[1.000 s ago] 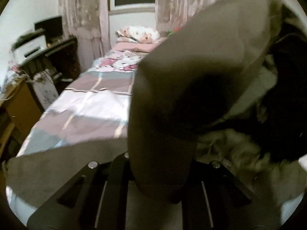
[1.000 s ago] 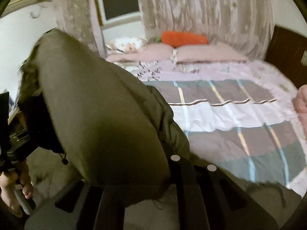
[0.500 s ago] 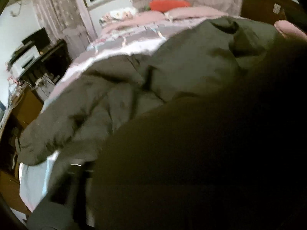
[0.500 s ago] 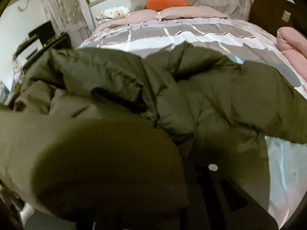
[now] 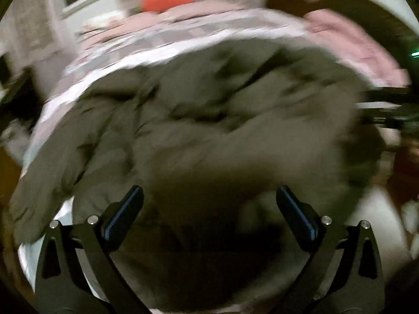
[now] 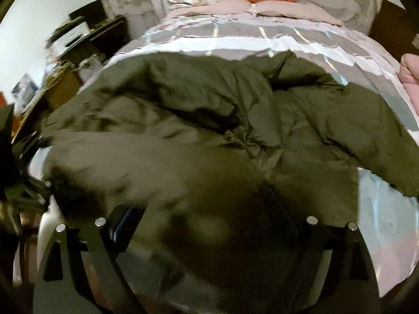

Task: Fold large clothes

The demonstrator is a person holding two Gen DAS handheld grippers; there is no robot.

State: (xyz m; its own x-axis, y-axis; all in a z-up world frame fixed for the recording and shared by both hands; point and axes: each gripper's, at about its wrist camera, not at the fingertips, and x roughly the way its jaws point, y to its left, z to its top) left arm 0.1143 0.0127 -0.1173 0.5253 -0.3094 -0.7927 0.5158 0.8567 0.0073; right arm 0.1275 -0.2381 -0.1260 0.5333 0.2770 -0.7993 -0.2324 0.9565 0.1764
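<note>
1. Left wrist view: the left tool, clenched on the olive jacket a second ago, now gapes wide and released; the jacket lies dropped on the bed.
2. Right wrist view: the right tool has likewise let go; the jacket lies rumpled across the bed, ready for spreading.

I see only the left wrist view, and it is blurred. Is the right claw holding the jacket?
Observer: No. The right claw is open; the green jacket only lies loose across it.
Operator: Is the jacket flat on the bed?
Observer: No, it is bunched, with a deep fold across its middle.
Operator: And its right side?
Observer: One part spreads to the right over the checked quilt.
</note>
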